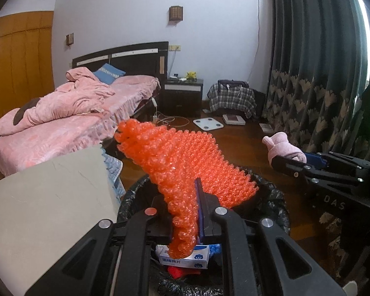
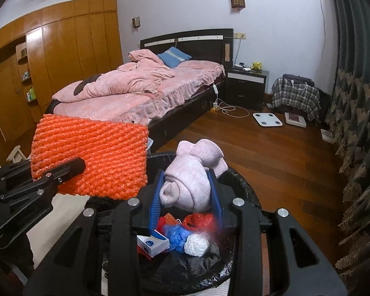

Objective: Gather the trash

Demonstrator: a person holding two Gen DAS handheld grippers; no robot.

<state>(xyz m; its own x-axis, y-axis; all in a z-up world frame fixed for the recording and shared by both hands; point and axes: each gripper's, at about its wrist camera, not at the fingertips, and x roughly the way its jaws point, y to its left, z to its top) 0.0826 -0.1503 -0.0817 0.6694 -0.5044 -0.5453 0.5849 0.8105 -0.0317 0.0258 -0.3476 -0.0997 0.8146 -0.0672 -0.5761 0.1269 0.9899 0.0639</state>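
A: What does your left gripper (image 1: pixel 185 212) hold?

B: It is squeezed tight on an orange net (image 1: pixel 182 165). You pinch the net near one end, and the rest of it sticks up and away from the jaws. The net hangs over the bin (image 1: pixel 271 197).

A: And your right gripper (image 2: pixel 187 192)?

B: Its blue pads press on both sides of a rolled pink sock (image 2: pixel 190 180). You hold the sock over the bin too.

A: What is in the bin?

B: It has a black bag in it. Down inside you can see a white and blue box (image 2: pixel 151 243), a blue wad (image 2: pixel 176 236), a white ball (image 2: pixel 197 245) and a red bag (image 2: pixel 202 220). They lie close together, under the sock.

A: Are your two grippers near each other?

B: Yes. In the right view the net is just left of the sock. They do not touch.

A: What else is around you?

B: A bed (image 2: pixel 135 93) with pink covers stands behind the bin. A white scale (image 2: pixel 267 119) lies on the wood floor, well away from the bin.
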